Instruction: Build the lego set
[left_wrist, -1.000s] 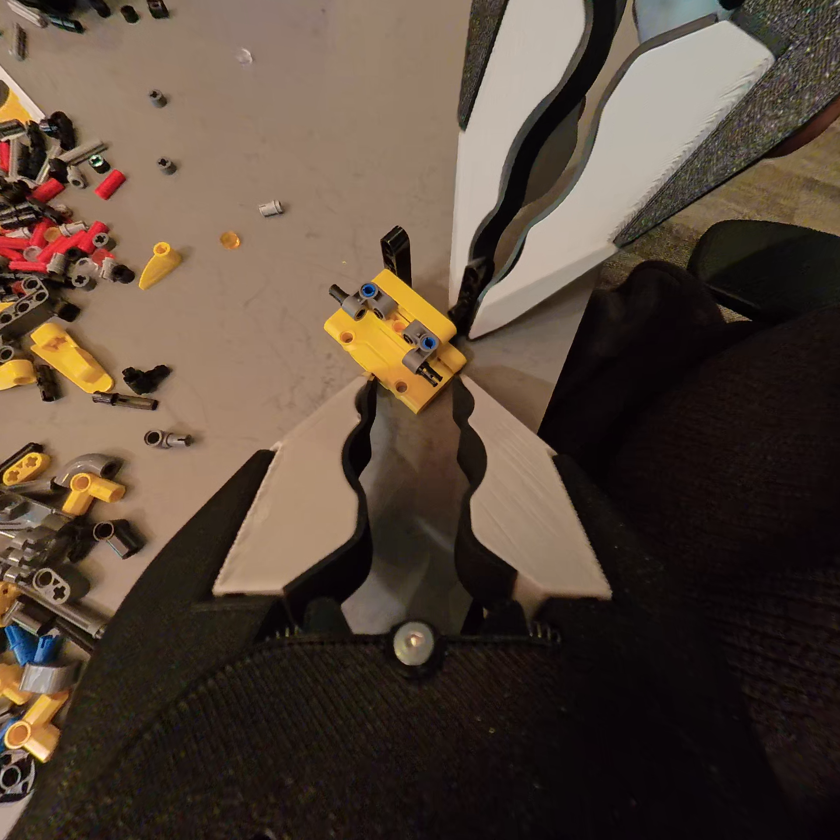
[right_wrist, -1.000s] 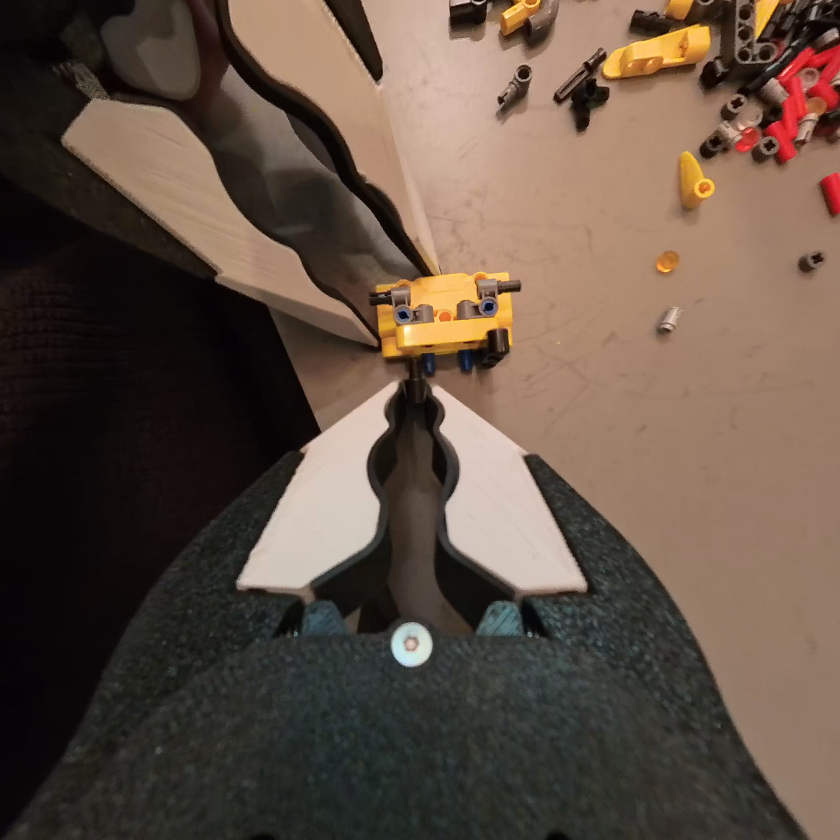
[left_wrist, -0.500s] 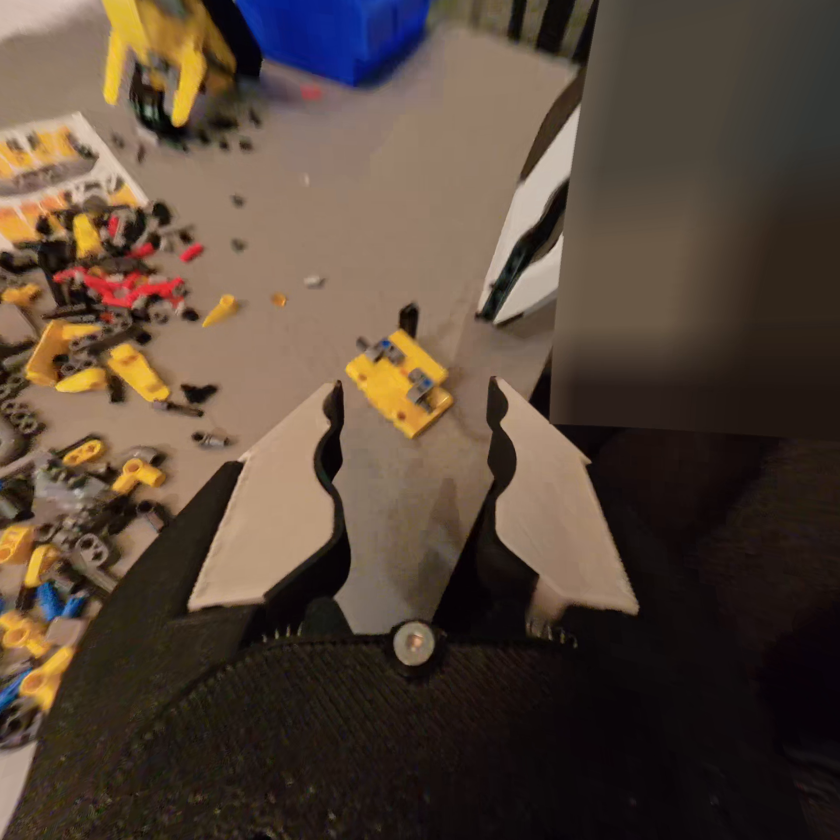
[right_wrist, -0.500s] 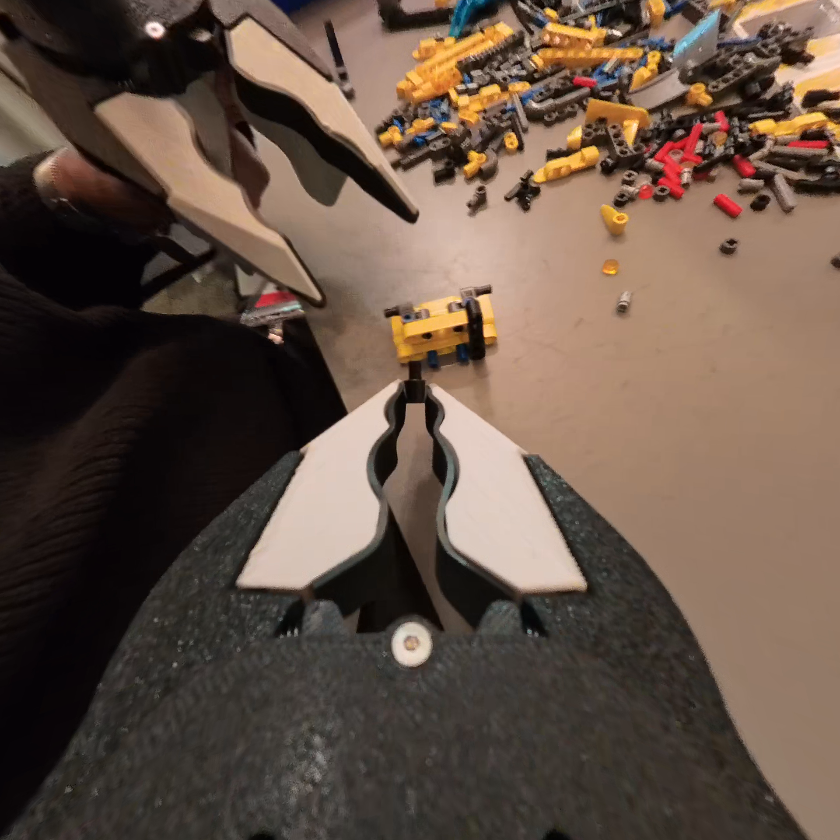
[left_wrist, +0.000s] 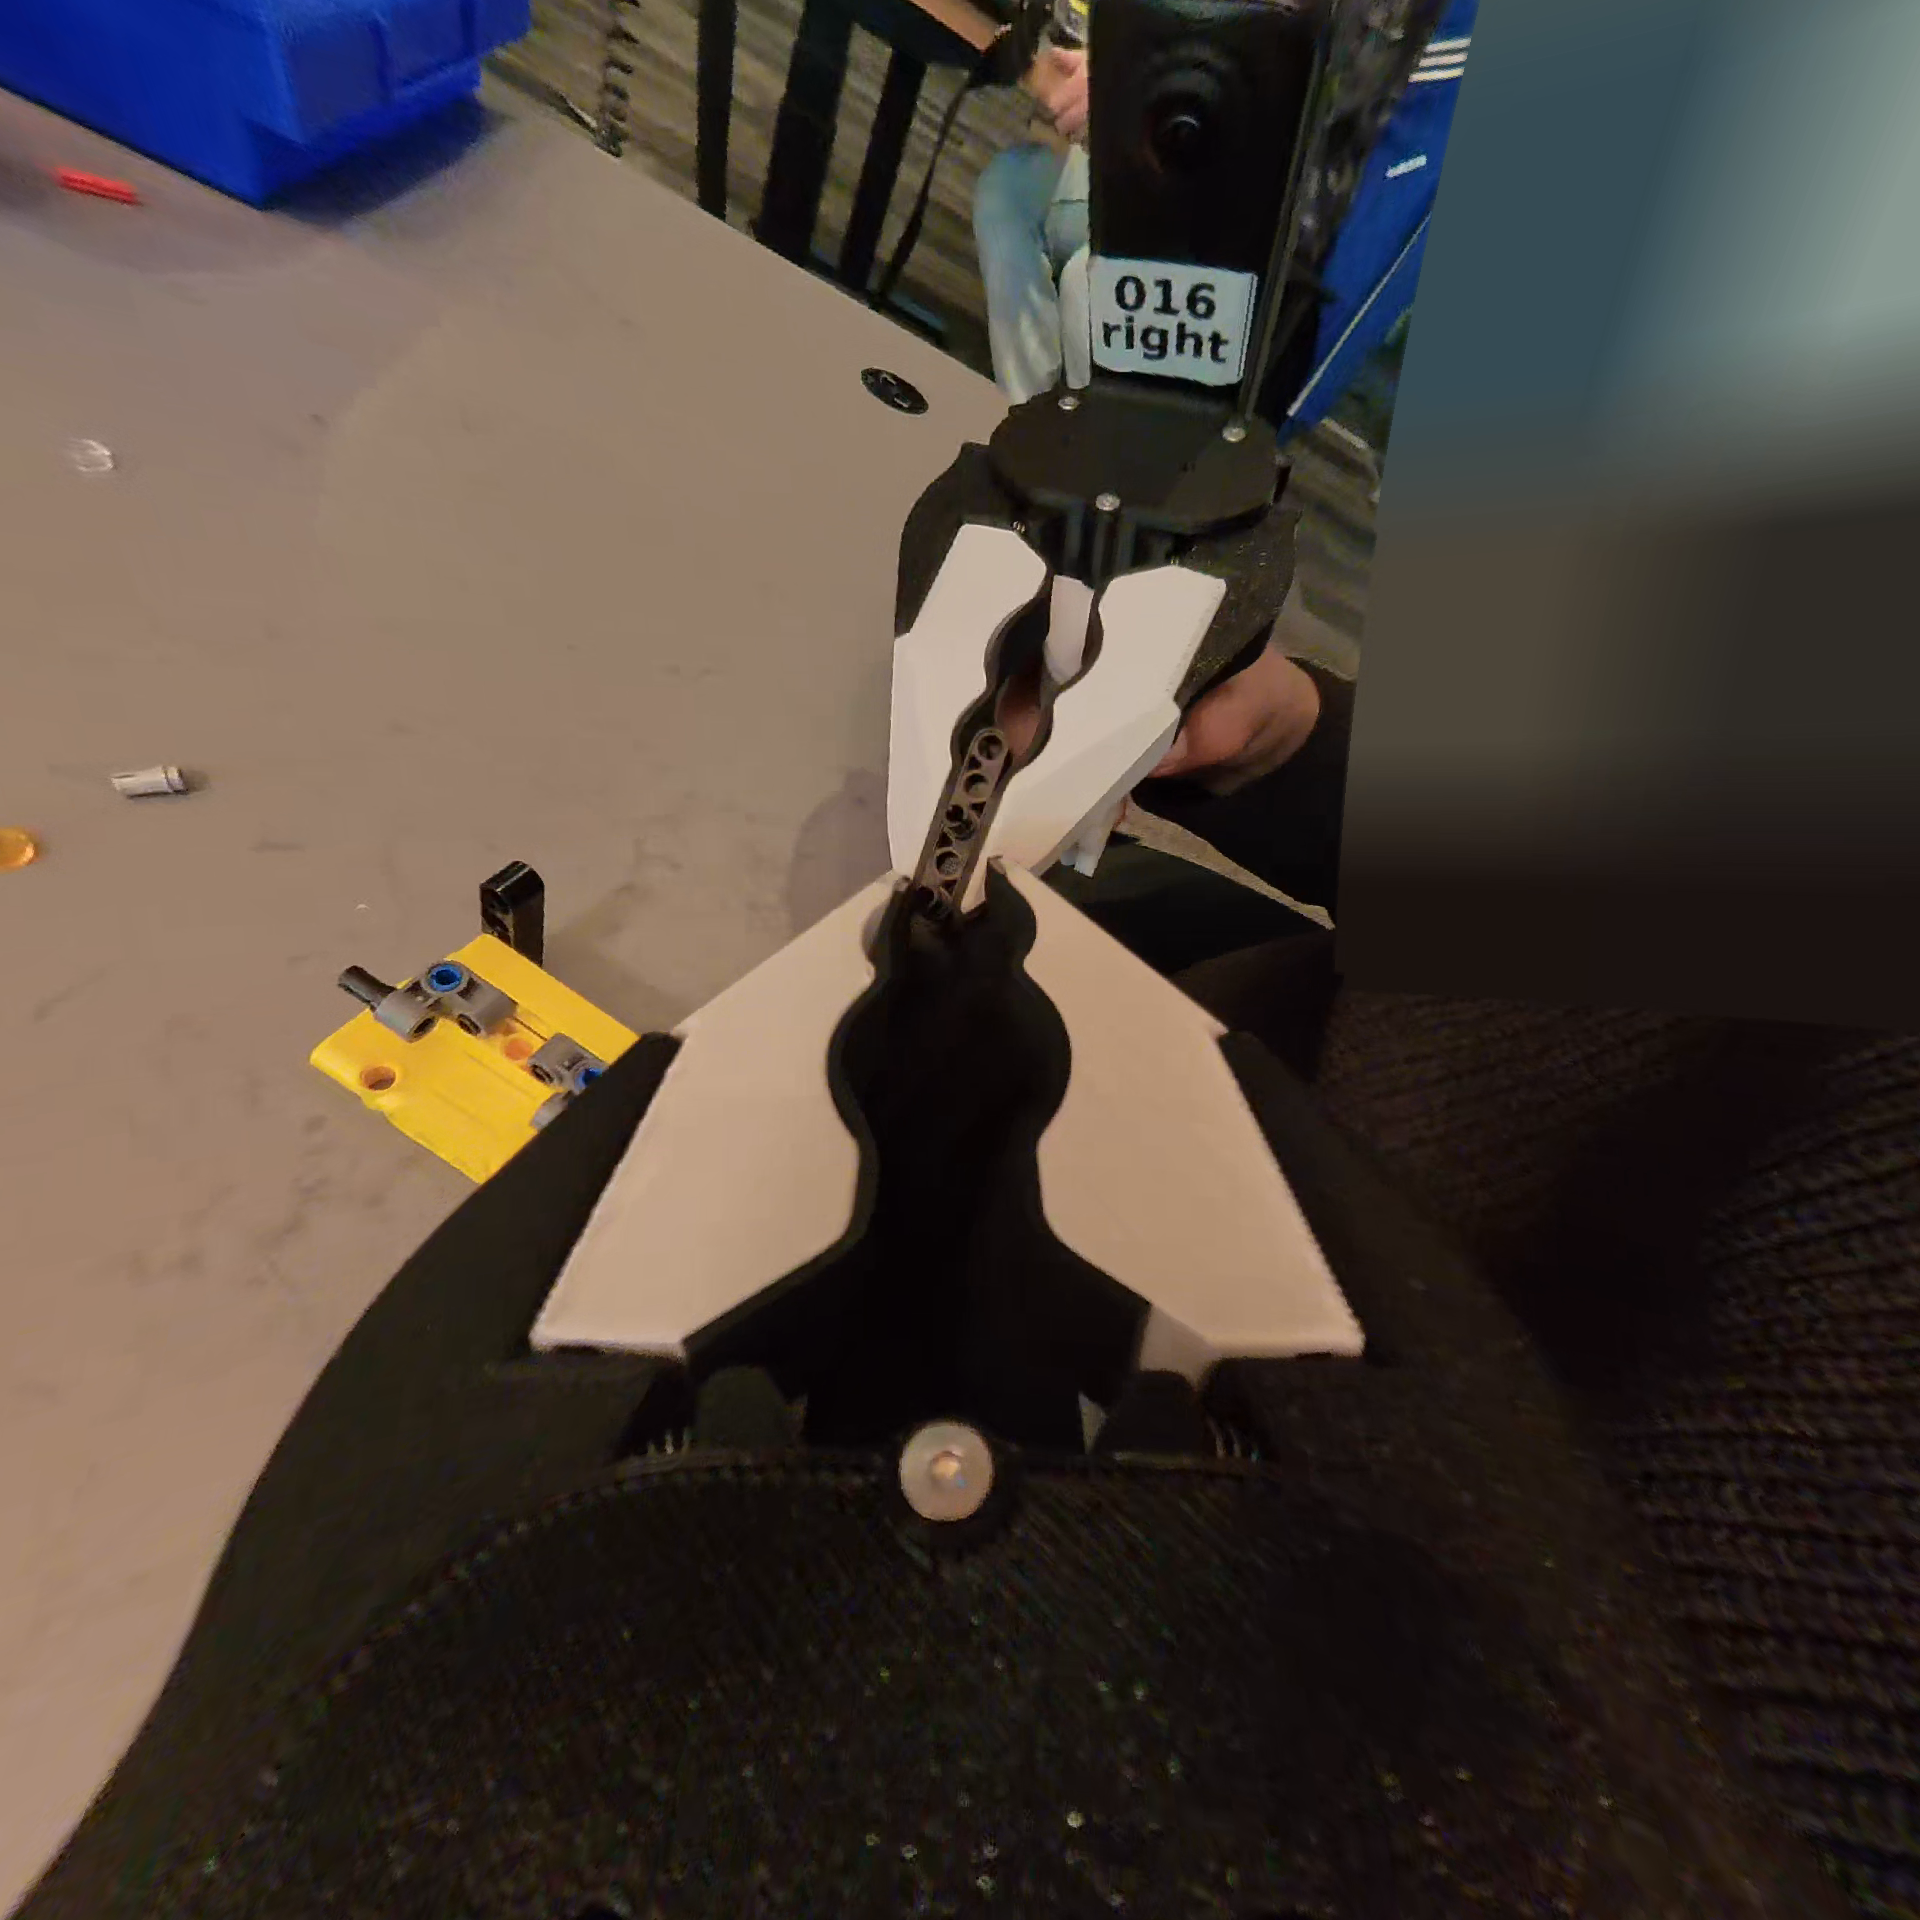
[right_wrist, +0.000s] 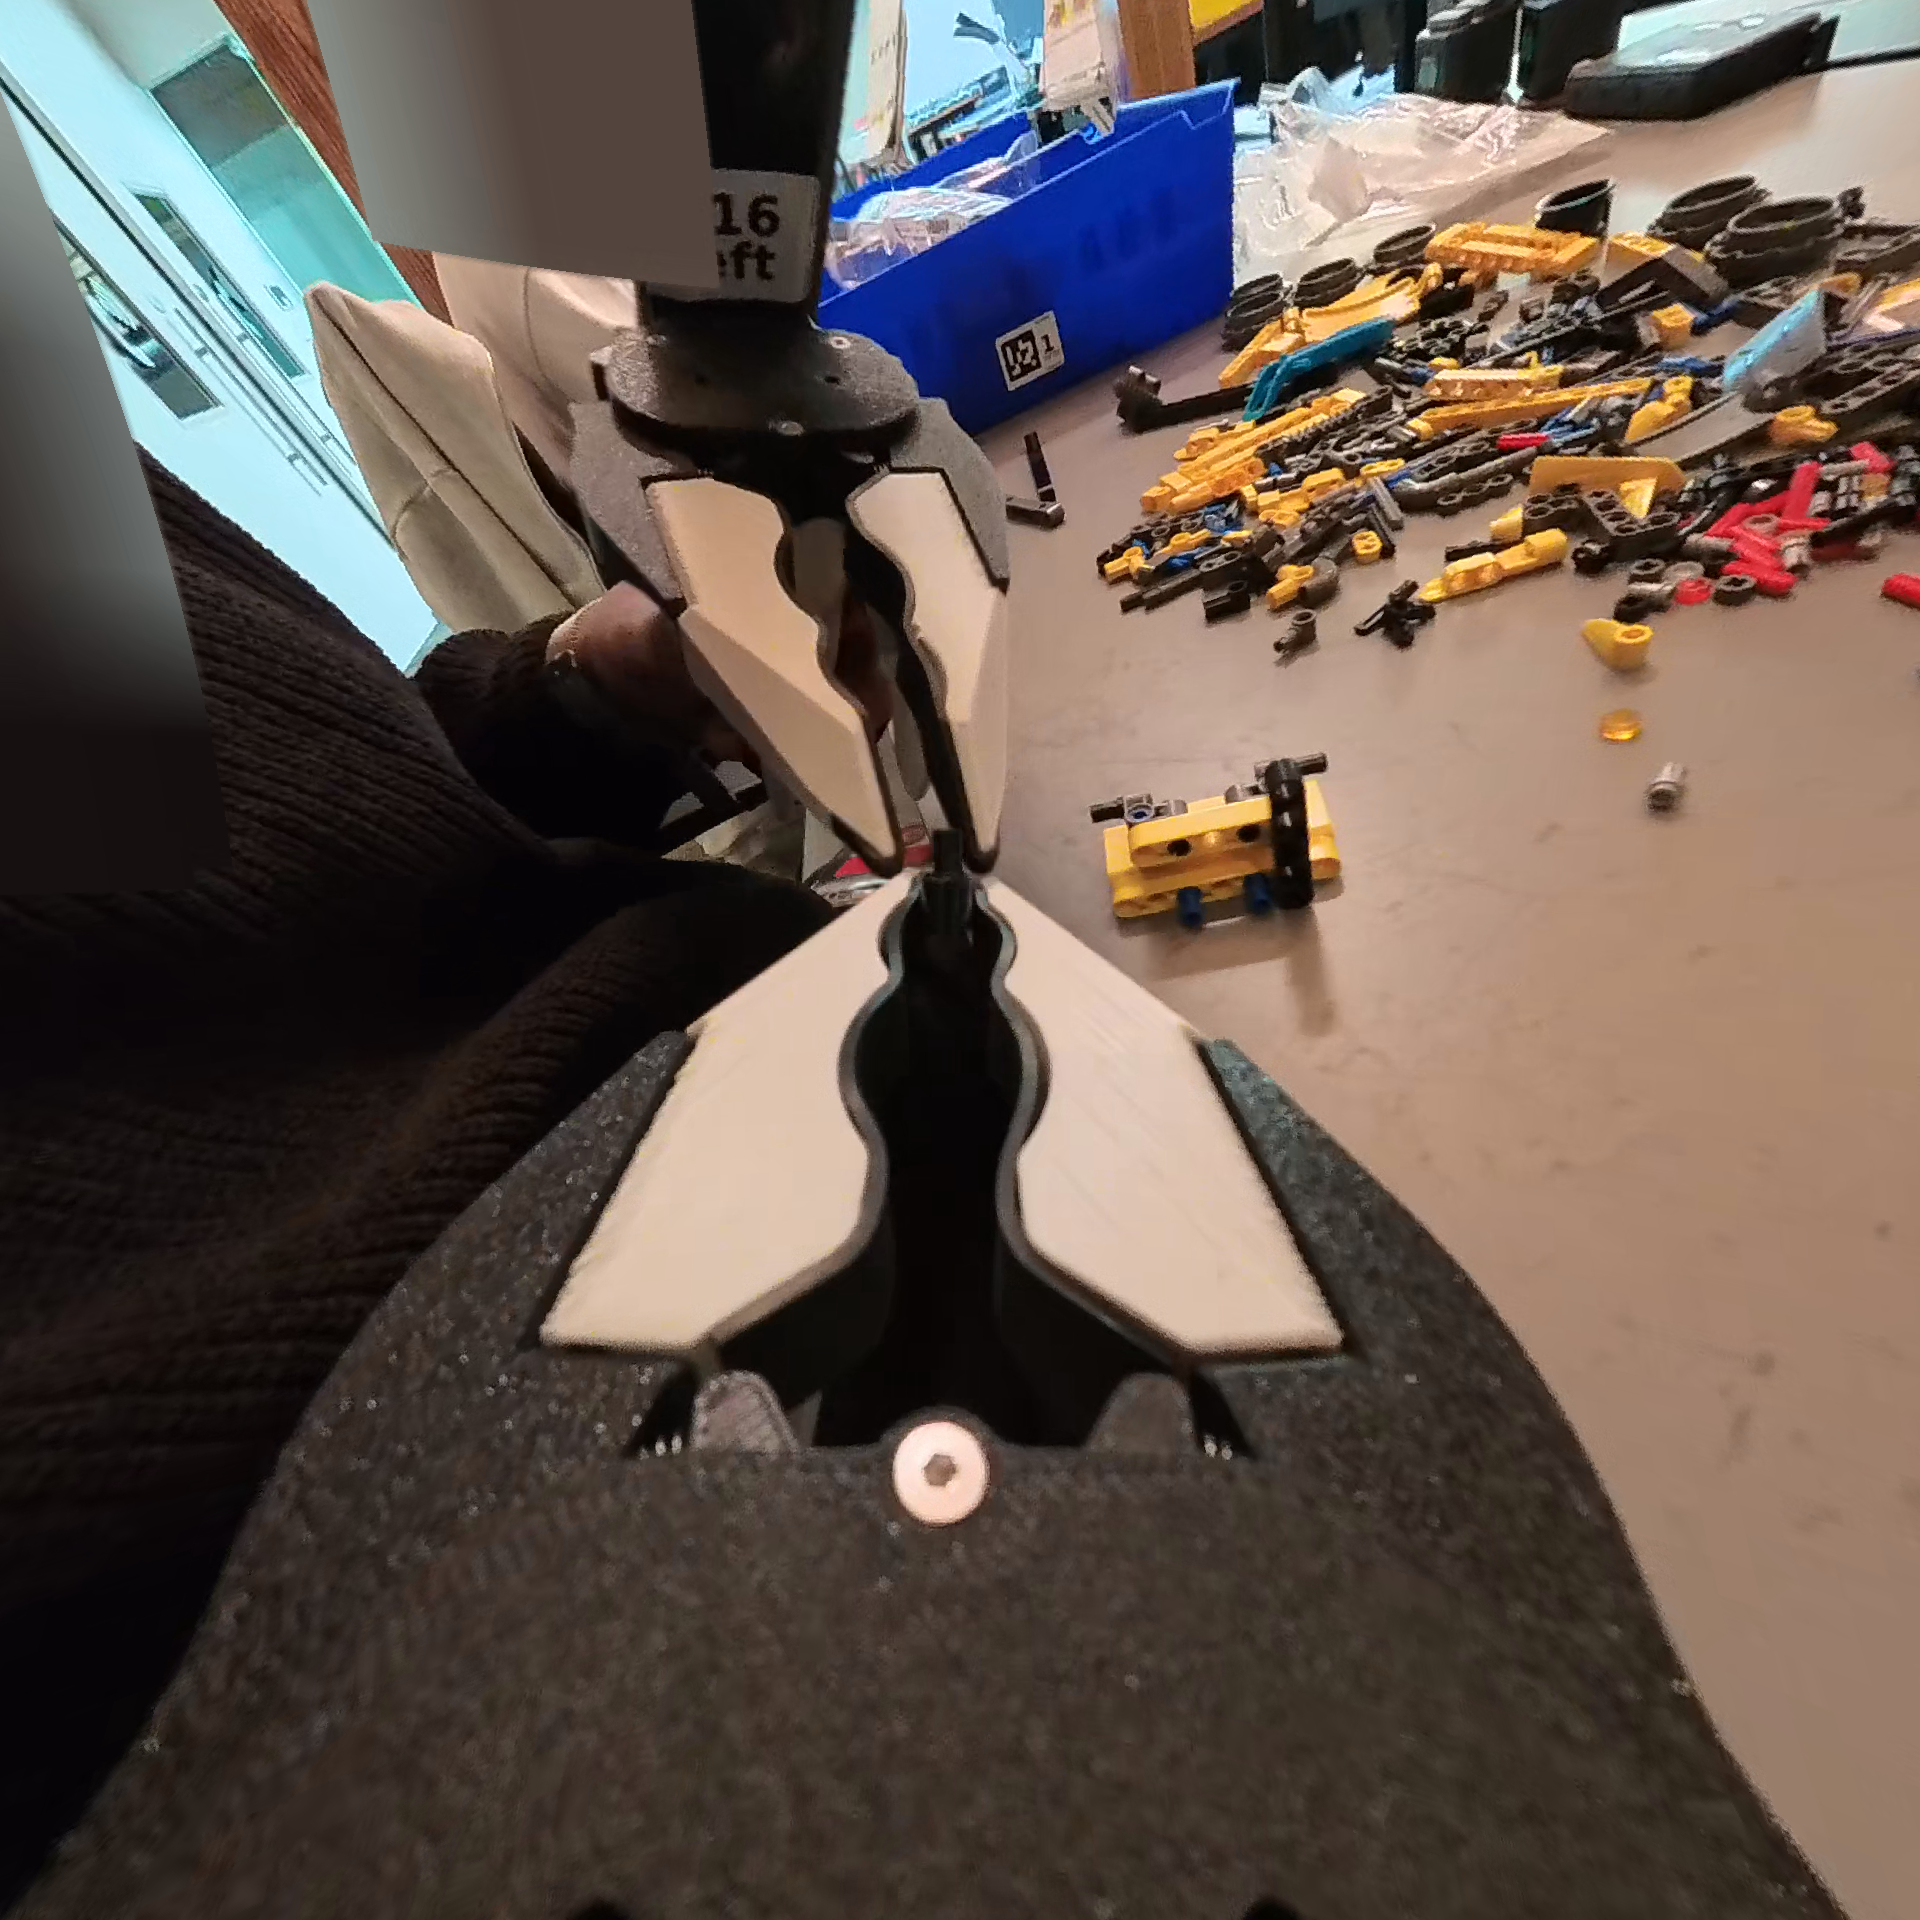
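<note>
My right gripper (right_wrist: 945, 896) is shut on a black holed beam (left_wrist: 966, 800) and holds it in the air past the grey table's (left_wrist: 520, 623) near edge. A black pin (right_wrist: 945, 857) sticks out of the beam's free end. My left gripper (left_wrist: 943, 891) faces the right one tip to tip, its fingers closed in around that pin end. It also shows in the right wrist view (right_wrist: 933, 852). A yellow block assembly (left_wrist: 457, 1060) with grey and blue connectors lies on the table, left of the left gripper. It also shows in the right wrist view (right_wrist: 1216, 842).
A big pile of yellow, black and red parts (right_wrist: 1507, 468) covers the far table, with a blue bin (right_wrist: 1039, 281) behind. A small grey piece (left_wrist: 151, 779) and an orange stud (left_wrist: 12, 847) lie loose. A person's dark sleeve (right_wrist: 312, 935) is beside the grippers. Only a small space, under 4 cm, lies between the two pairs of fingers. Left tips and right tips are each some 15 cm from the small grey piece (left_wrist: 151, 779).
My left gripper let go of the yellow assembly, lifted, swung right and closed on the beam's end. My right gripper lifted with the beam. The assembly stays on the table.
</note>
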